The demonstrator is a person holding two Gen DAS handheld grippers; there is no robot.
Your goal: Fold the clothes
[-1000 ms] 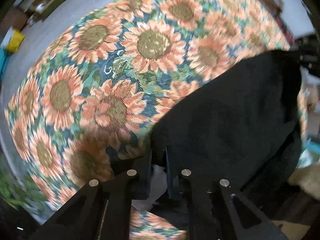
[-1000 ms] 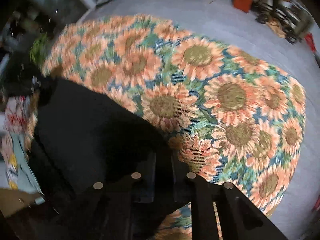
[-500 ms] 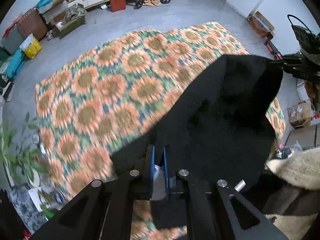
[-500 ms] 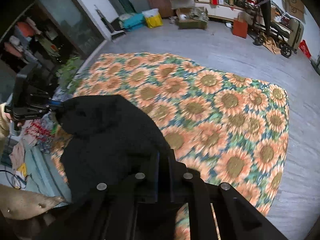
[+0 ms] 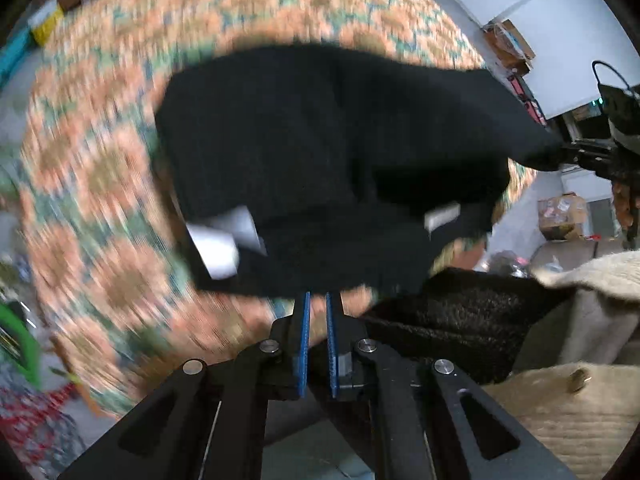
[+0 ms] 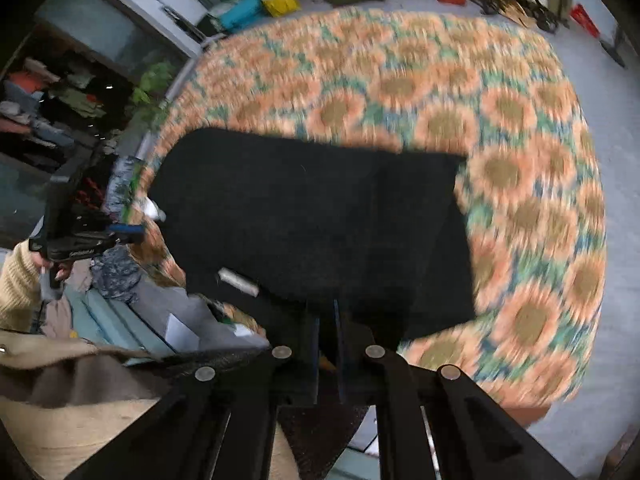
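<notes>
A black garment (image 5: 332, 152) hangs in the air above the sunflower-patterned cloth (image 5: 100, 184), with white tags (image 5: 224, 244) showing on it. My left gripper (image 5: 316, 300) is shut on the garment's near edge. In the right wrist view the same black garment (image 6: 312, 216) spreads wide over the sunflower cloth (image 6: 520, 160), and my right gripper (image 6: 326, 308) is shut on its near edge. The left gripper also shows at the far left of the right wrist view (image 6: 124, 232). The images are motion-blurred.
A pile of beige and dark knit clothes (image 5: 560, 400) lies near the bottom right in the left wrist view. Boxes (image 5: 560, 216) stand by the white wall. Other clothes (image 6: 132, 320), a green plant (image 6: 152, 80) and coloured boxes (image 6: 260, 4) surround the cloth on the grey floor.
Both grippers have swung the black garment up and outward, so it now spreads wider and flatter above the cloth. White tags have come into view.
</notes>
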